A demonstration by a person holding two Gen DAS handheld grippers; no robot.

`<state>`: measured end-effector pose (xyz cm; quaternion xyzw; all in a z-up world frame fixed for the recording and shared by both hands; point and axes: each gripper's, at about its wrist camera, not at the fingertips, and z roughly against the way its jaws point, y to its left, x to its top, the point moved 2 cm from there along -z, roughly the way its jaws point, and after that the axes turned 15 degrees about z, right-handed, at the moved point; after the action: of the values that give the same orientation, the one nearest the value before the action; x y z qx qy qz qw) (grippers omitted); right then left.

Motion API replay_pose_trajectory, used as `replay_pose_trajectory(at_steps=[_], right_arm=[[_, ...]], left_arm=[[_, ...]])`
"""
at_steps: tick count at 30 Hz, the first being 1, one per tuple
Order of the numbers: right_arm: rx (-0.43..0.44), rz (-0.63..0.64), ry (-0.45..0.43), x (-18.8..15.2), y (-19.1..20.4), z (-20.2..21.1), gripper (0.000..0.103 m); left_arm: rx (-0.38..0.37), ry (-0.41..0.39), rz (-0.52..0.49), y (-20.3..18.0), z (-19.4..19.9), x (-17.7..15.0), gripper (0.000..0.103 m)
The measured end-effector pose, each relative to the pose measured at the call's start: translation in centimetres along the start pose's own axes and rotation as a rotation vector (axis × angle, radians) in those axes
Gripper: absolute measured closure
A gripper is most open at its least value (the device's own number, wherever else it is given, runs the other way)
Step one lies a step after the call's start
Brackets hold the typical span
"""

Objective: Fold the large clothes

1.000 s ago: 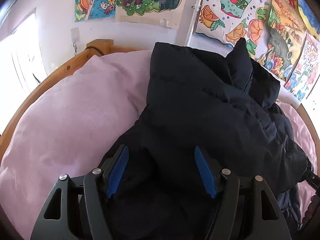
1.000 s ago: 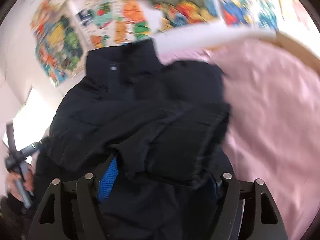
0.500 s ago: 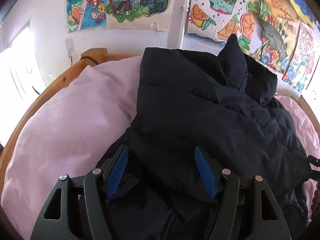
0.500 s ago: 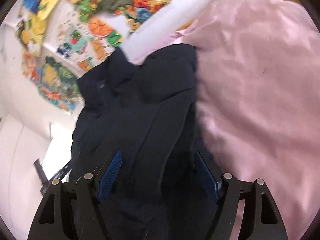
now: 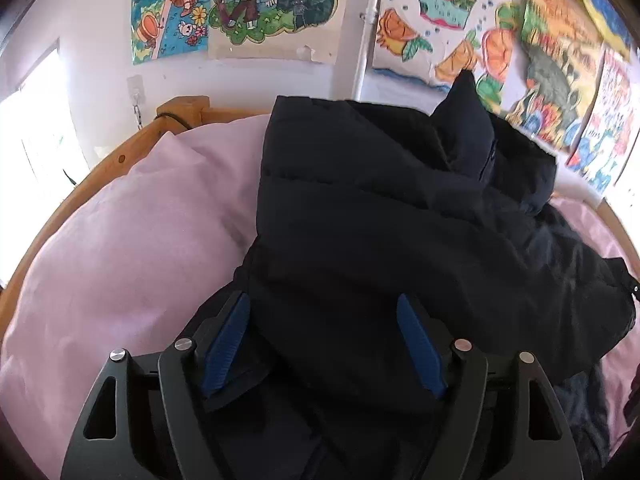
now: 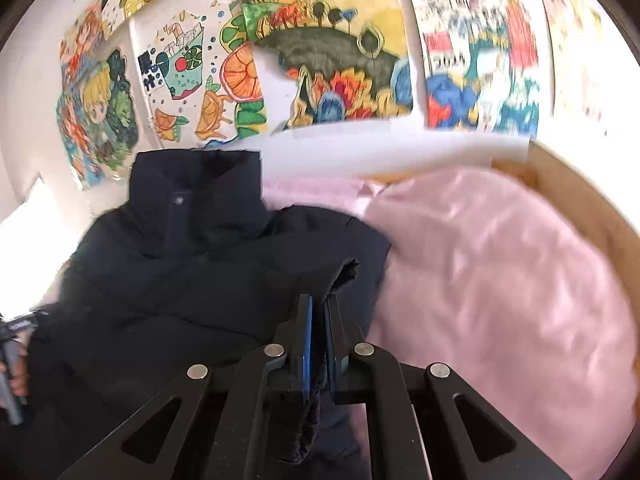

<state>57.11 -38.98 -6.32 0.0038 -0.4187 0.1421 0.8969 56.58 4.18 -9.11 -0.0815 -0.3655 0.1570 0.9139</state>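
A dark navy puffer jacket (image 5: 380,220) lies on a pink bedsheet (image 5: 128,248), collar toward the wall. My left gripper (image 5: 324,340) is open, its blue pads (image 5: 224,340) astride a fold at the jacket's near edge, which lies between them. In the right wrist view the jacket (image 6: 192,280) fills the left half, collar upright. My right gripper (image 6: 317,320) is shut on a thin edge of the jacket fabric, which hangs down between the fingers.
A wooden bed frame (image 5: 80,192) curves round the left side and also shows in the right wrist view (image 6: 592,208). Colourful drawings (image 5: 240,4) cover the wall behind. Pink sheet (image 6: 500,288) spreads right of the jacket. A hand with the other gripper's handle (image 6: 12,364) shows at far left.
My right gripper has closed on the jacket's edge; it was open before. The right view has swung to face the wall. My left gripper stays open, shifted slightly over the jacket.
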Motion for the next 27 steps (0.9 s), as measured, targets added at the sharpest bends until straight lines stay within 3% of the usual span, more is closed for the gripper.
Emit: replay_pose_trajectory(at_steps=[3, 4, 6, 9, 10, 13, 17, 20, 24, 27], right_arm=[[-0.063, 0.058, 0.12, -1.7, 0.6, -3.4, 0.094], [-0.074, 0.059, 0.144, -2.4, 0.7, -4.2, 0.088], [-0.078, 0.066, 0.131, -3.4, 0.8, -4.2, 0.087], [-0.138, 0.106, 0.086, -3.3, 0.4, -2.1, 0.076], [-0.15, 0.106, 0.061, -3.2, 0.3, -1.2, 0.071], [-0.131, 0.089, -0.024, -2.7, 0.8, 1.2, 0.033], [-0.056, 0.166, -0.051, -1.6, 3.5, 1.2, 0.032], [-0.033, 0.198, -0.044, -1.4, 4.8, 0.0, 0.033], [-0.028, 0.172, 0.068, -2.3, 5.1, -3.5, 0.034], [0.013, 0.124, 0.129, -3.4, 4.8, -5.8, 0.034]], left_arm=[[0.089, -0.013, -0.086, -1.1, -1.2, -0.7, 0.03], [0.107, -0.021, -0.108, -1.4, -1.4, -0.9, 0.03], [0.12, -0.037, -0.121, -1.6, -1.2, -1.0, 0.03], [0.105, -0.057, -0.115, -1.7, 0.0, -1.0, 0.03], [0.105, -0.072, -0.115, -1.8, 0.5, -1.1, 0.03], [0.106, -0.146, -0.148, -3.1, 2.3, -1.4, 0.03], [0.103, -0.221, -0.243, -5.8, 3.3, -2.0, 0.022], [0.154, -0.235, -0.325, -7.5, 1.8, -2.5, 0.022], [0.209, -0.124, -0.323, -7.0, -2.7, -2.5, 0.021], [0.203, -0.074, -0.274, -5.5, -4.9, -2.3, 0.005]])
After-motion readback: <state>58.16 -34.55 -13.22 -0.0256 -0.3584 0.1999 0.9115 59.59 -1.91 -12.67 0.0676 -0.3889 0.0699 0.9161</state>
